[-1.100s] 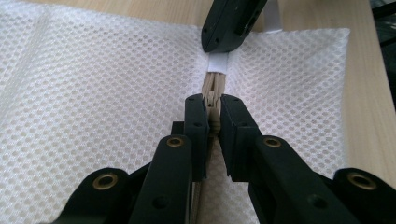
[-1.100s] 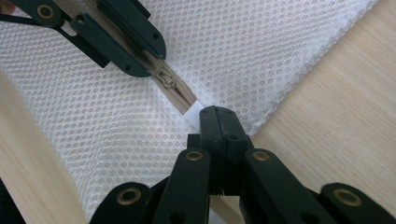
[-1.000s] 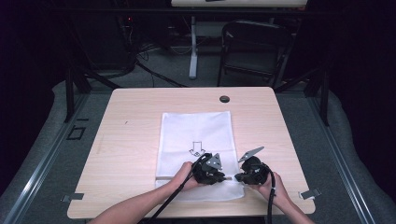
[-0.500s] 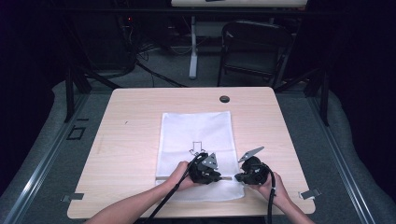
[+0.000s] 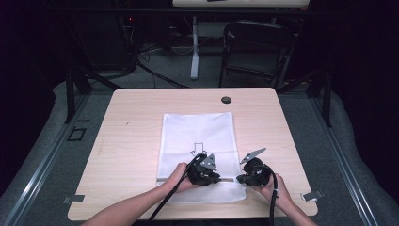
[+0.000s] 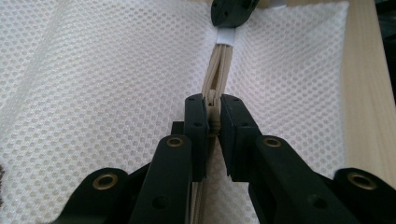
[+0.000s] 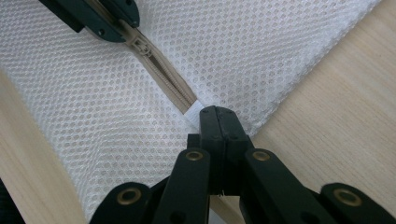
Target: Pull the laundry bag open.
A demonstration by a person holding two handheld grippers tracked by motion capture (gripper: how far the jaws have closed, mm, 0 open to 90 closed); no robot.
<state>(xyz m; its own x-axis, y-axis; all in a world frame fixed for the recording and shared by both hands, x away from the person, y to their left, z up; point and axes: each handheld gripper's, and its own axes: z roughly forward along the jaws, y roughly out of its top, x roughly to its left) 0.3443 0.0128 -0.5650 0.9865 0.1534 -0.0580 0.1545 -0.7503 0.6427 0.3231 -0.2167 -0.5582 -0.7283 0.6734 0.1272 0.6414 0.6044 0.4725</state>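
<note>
A white mesh bag lies flat on the desk, running from the middle of the desk to just short of its near edge, a little right of centre; an arrow outline is printed on its upper face, and whether anything is inside it cannot be told. A beige zipper crosses the bag near its near end, parallel to the desk's near edge. The left gripper sits over the zipper about midway along it; in the left gripper view its jaws are nearly together, clamped on the zipper slider, the pads pressing it from both sides. The right gripper rests at the bag's near right corner, just beside the left one; in the right gripper view its jaws are fully together, pinching the white tab at the zipper's end, where the mesh meets bare wood. Between the two grippers the zipper teeth are closed. Both hands come in over the near edge of the desk, each with a cable trailing back. A dark round grommet sits in the desk near its far edge, well apart from the bag.
</note>
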